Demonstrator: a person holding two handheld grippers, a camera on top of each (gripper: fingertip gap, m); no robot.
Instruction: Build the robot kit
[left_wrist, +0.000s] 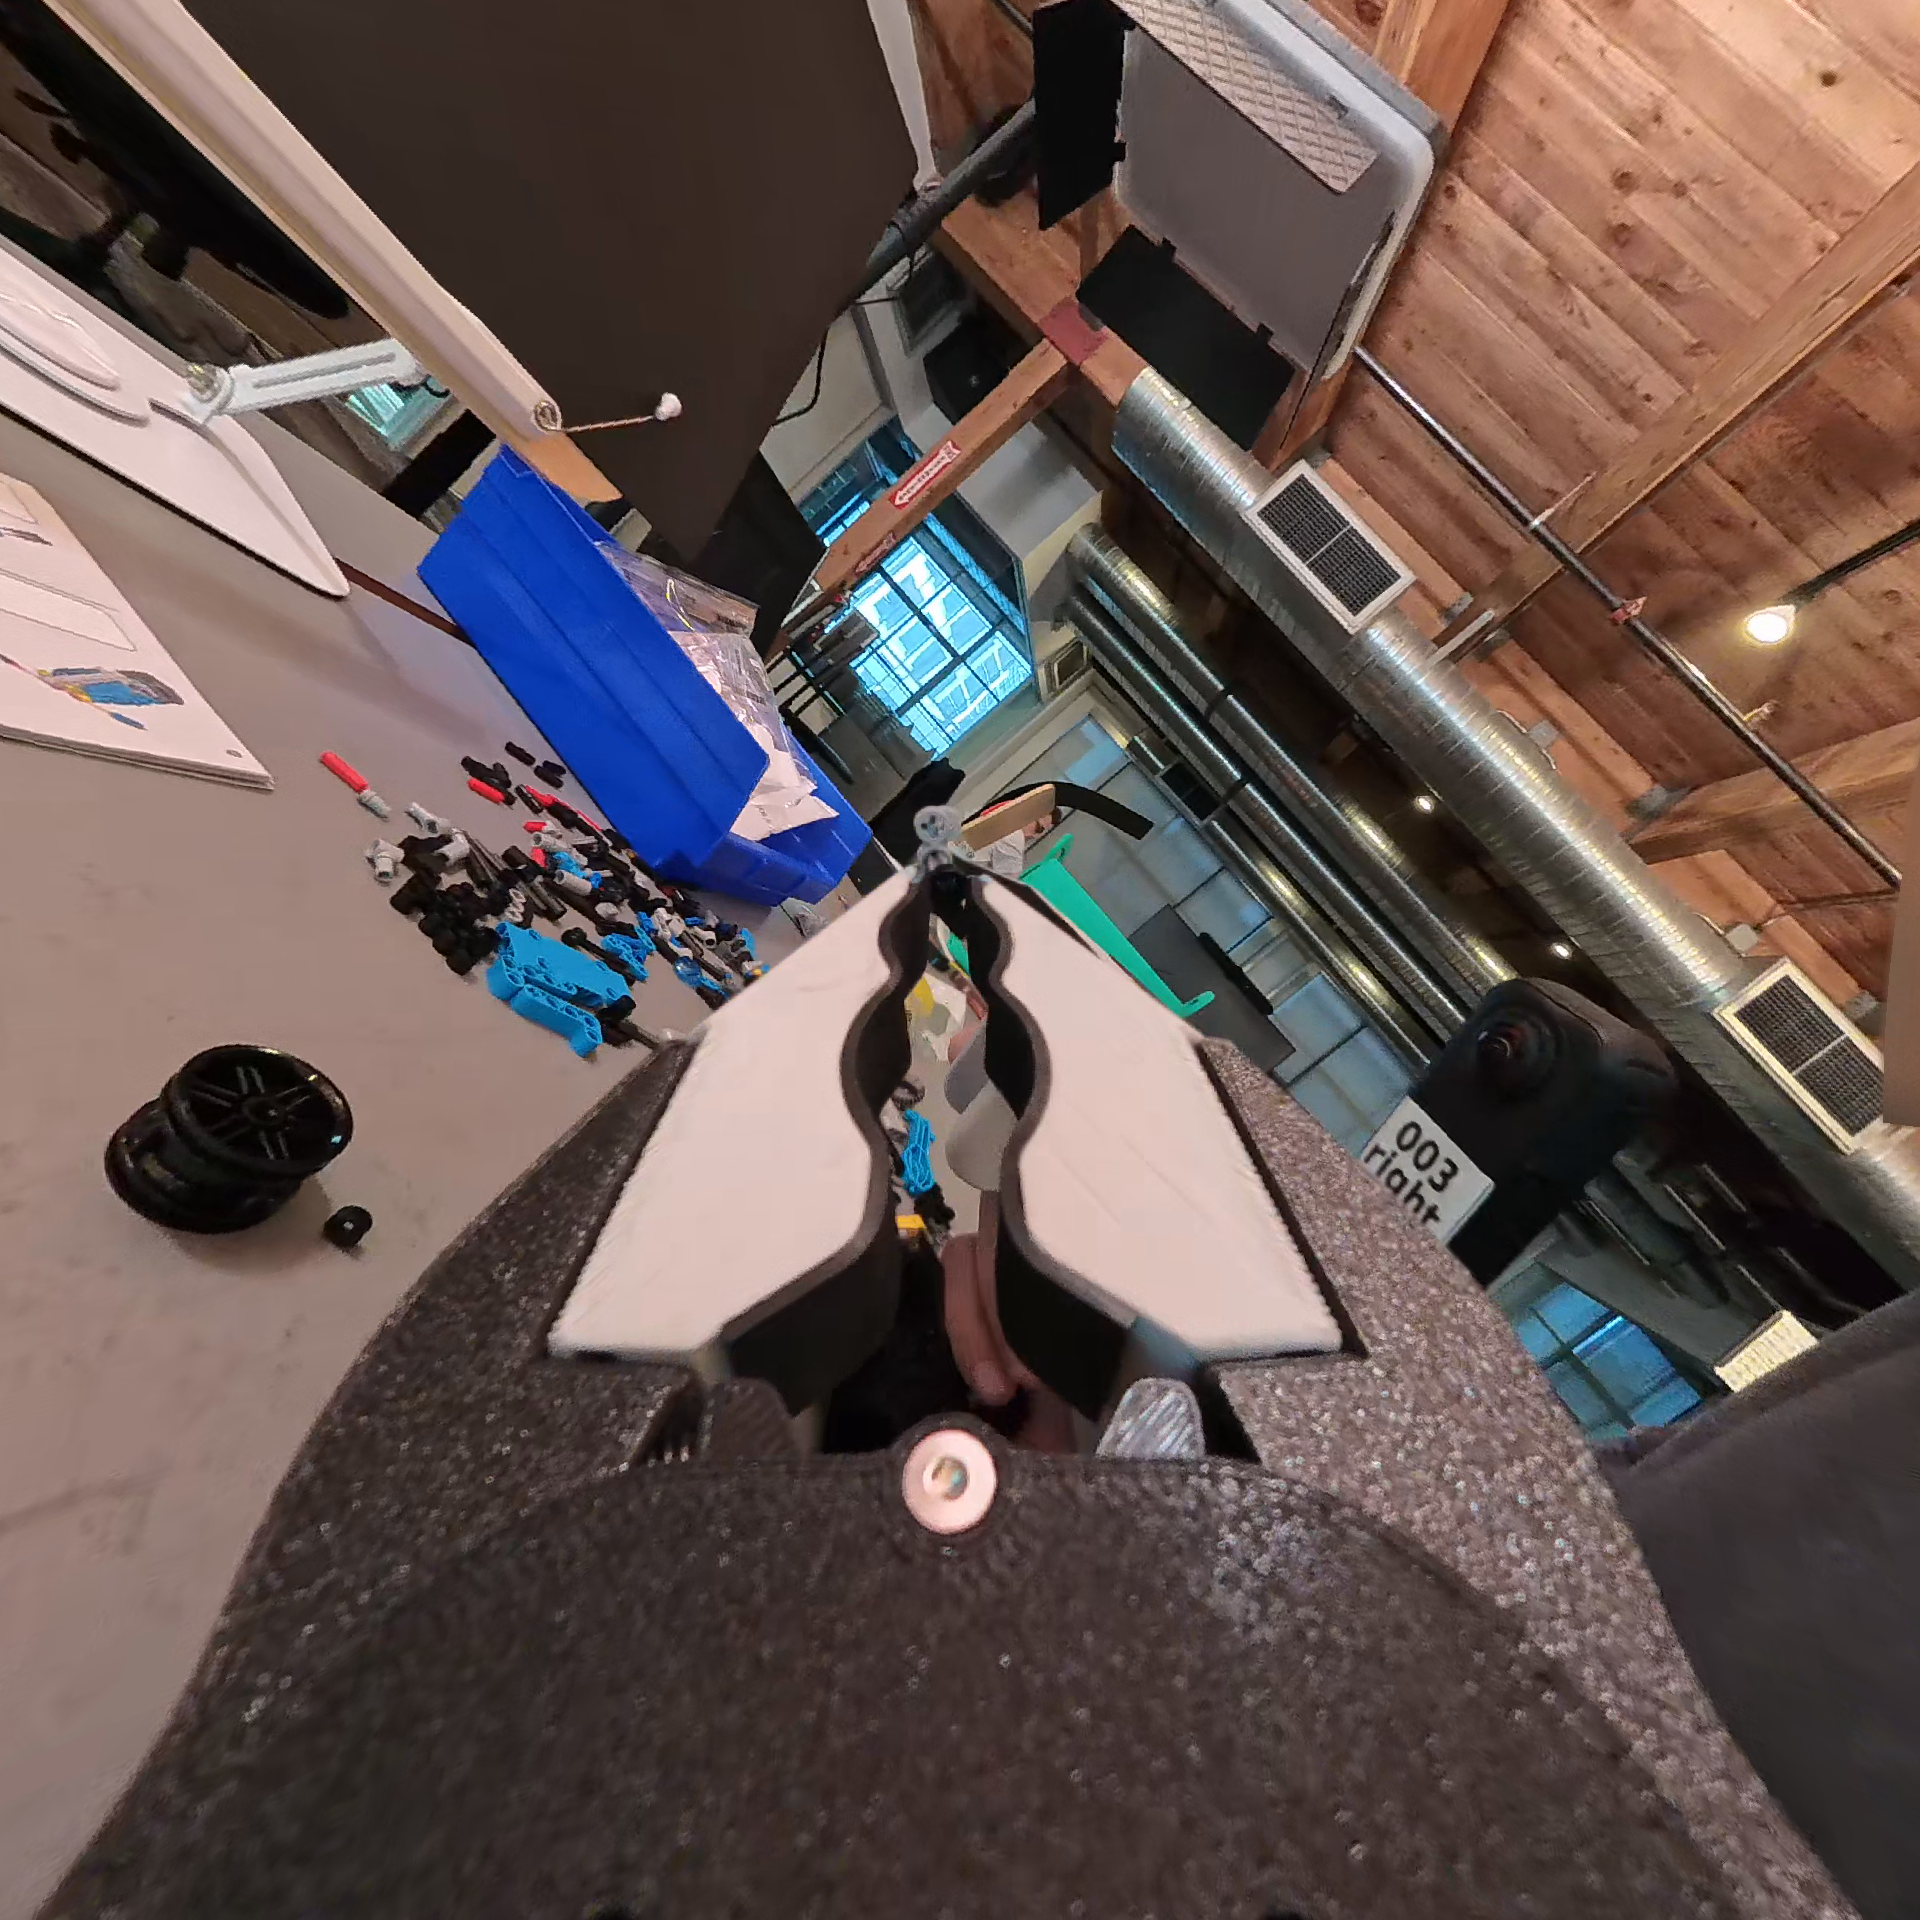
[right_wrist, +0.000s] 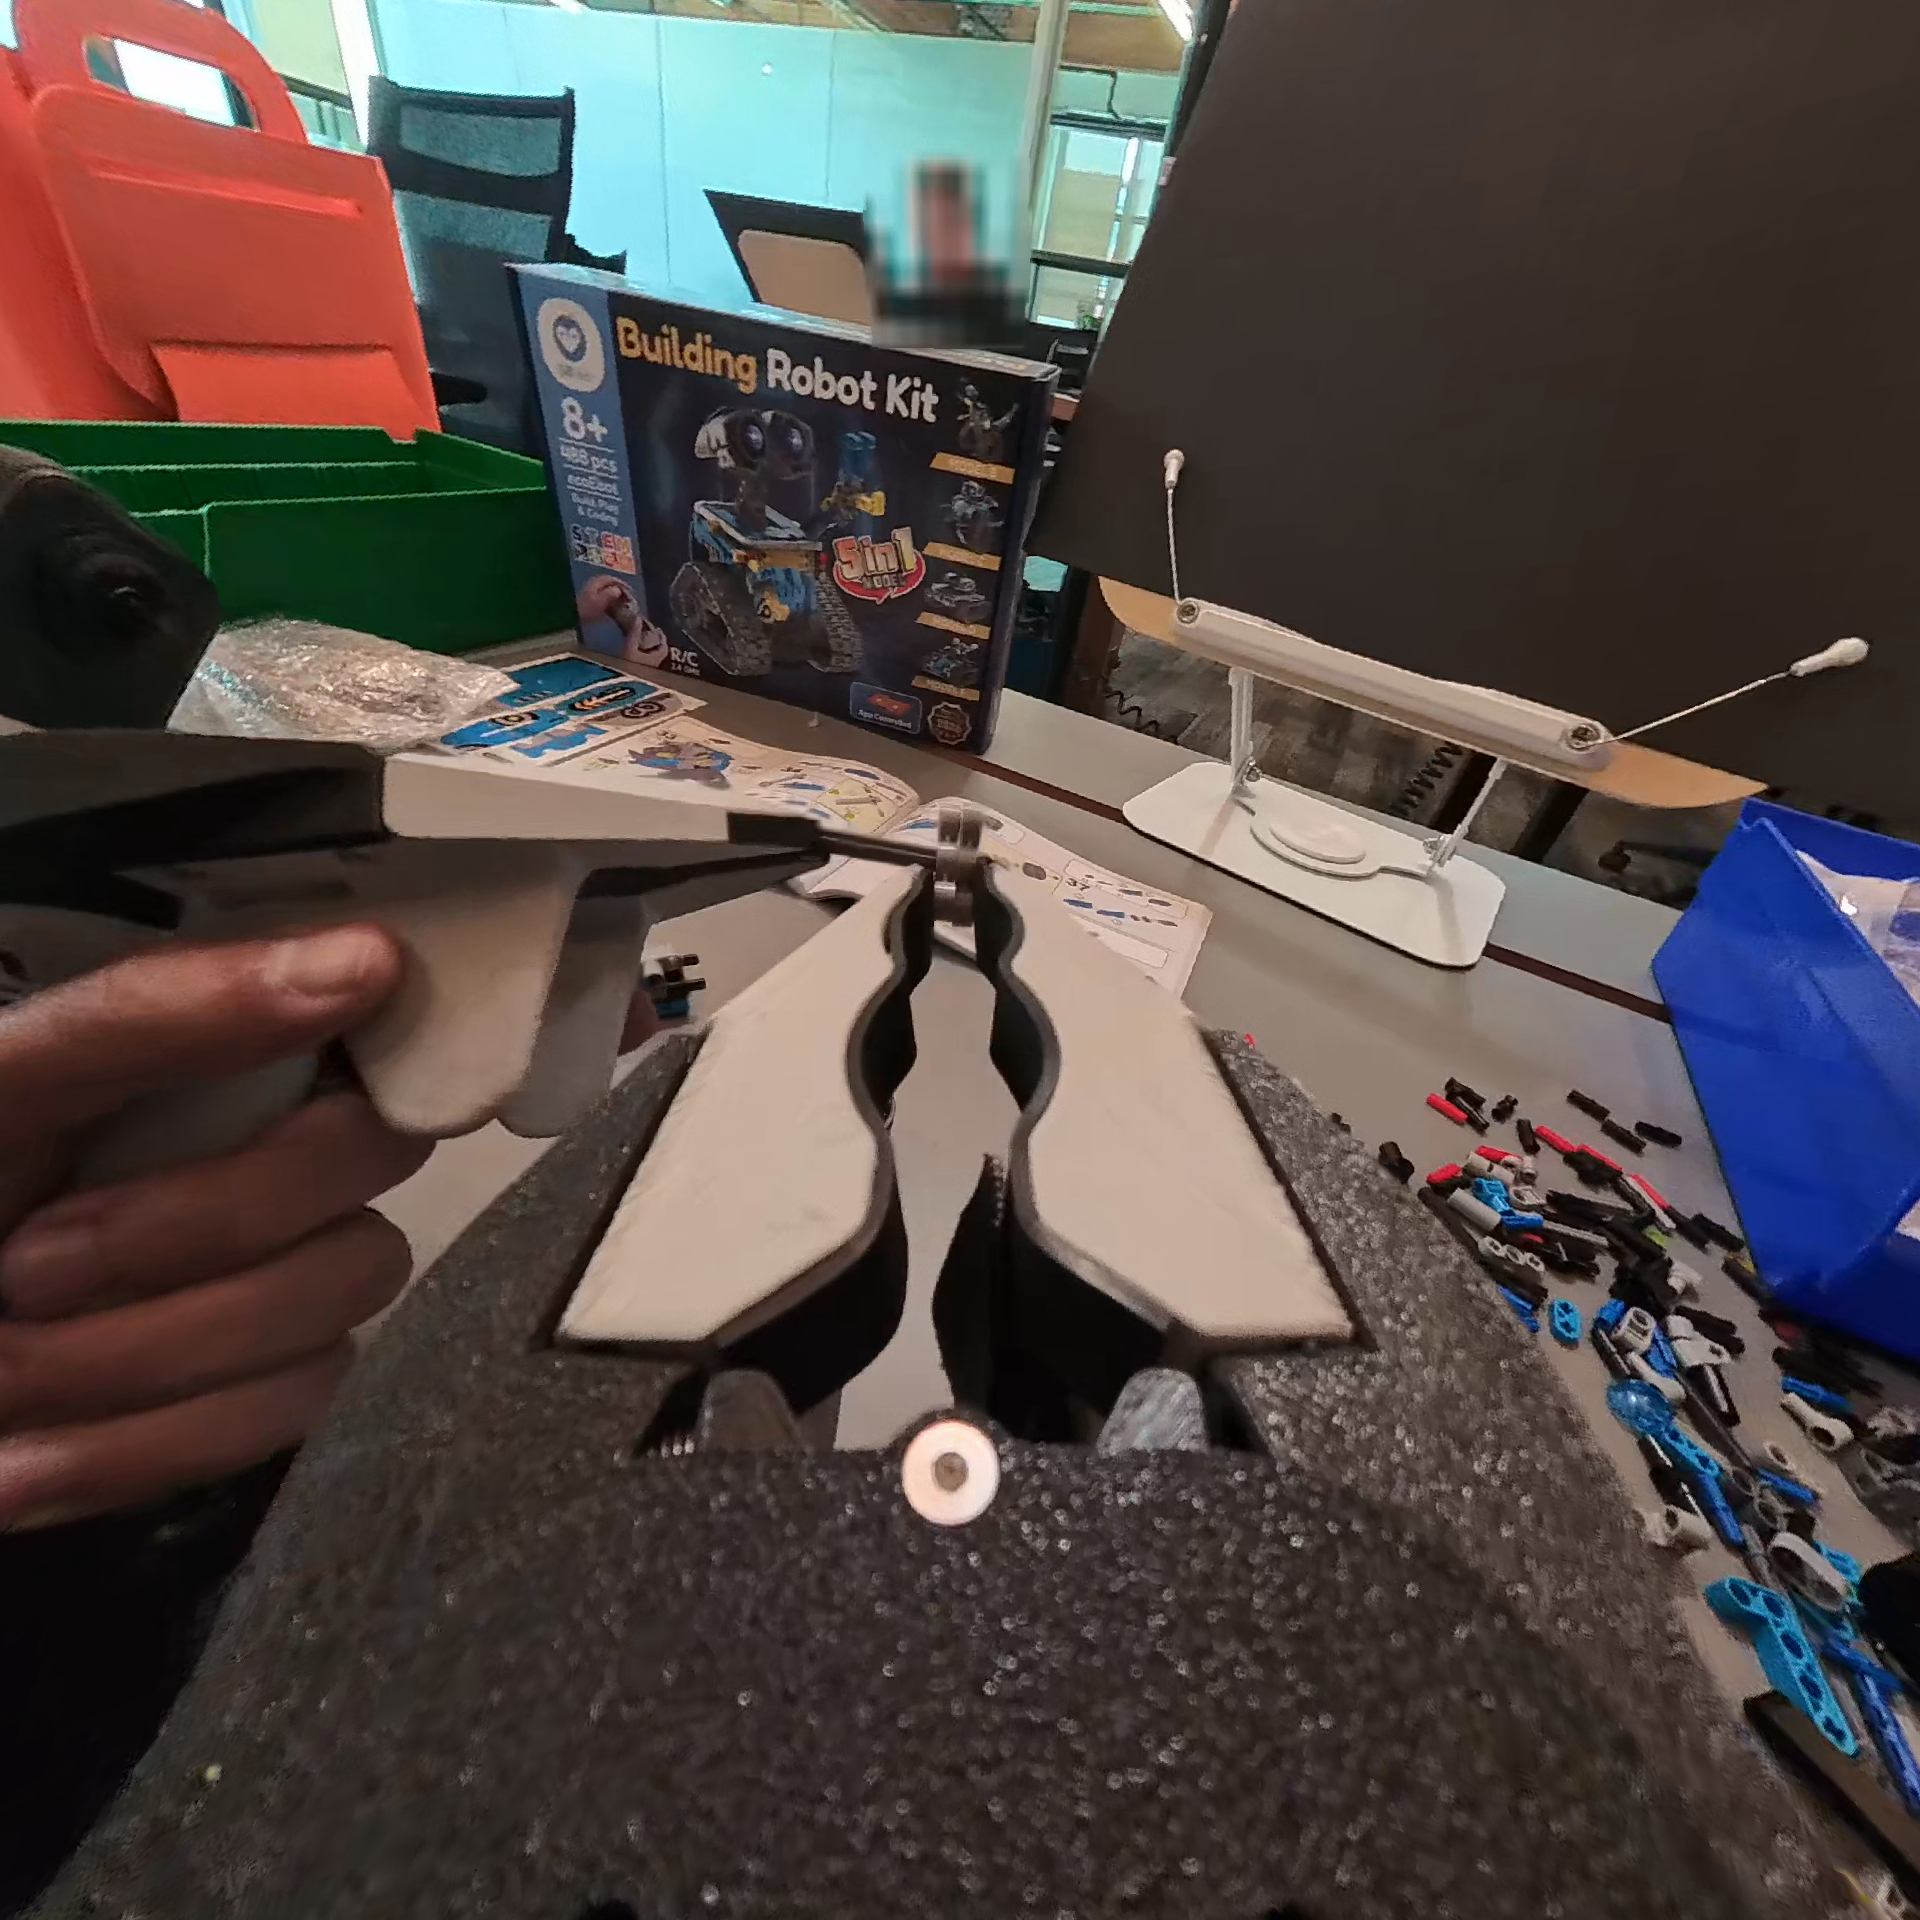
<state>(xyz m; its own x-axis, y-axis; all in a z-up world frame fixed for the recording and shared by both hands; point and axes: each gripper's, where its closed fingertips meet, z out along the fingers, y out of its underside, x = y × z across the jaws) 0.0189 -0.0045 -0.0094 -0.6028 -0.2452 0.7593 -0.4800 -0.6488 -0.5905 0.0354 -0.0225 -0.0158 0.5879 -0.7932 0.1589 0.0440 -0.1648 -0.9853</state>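
Observation:
My left gripper (left_wrist: 938, 885) is shut on a thin black axle (right_wrist: 883, 847) and is held up above the grey table (left_wrist: 208, 1403). In the right wrist view it comes in from the left (right_wrist: 802, 840), with a person's hand (right_wrist: 156, 1143) around its handle. The axle's far end sits in a small grey connector piece (right_wrist: 956, 844), which also shows in the left wrist view (left_wrist: 935, 826). My right gripper (right_wrist: 956, 891) is shut on that grey piece from below. The two grippers' tips nearly touch. The right gripper's camera housing (left_wrist: 1527, 1055) shows at the right of the left wrist view.
A pile of small black, blue, grey and red parts (left_wrist: 561, 904) (right_wrist: 1621, 1247) lies beside a blue bin (left_wrist: 603, 665) (right_wrist: 1787, 1039). Black wheels (left_wrist: 229, 1132), an open booklet (right_wrist: 1101, 914), a kit box (right_wrist: 779, 520), a white stand (right_wrist: 1320, 862) and a green bin (right_wrist: 312, 520) are around. Less than 4 cm separates the two grippers' tips.

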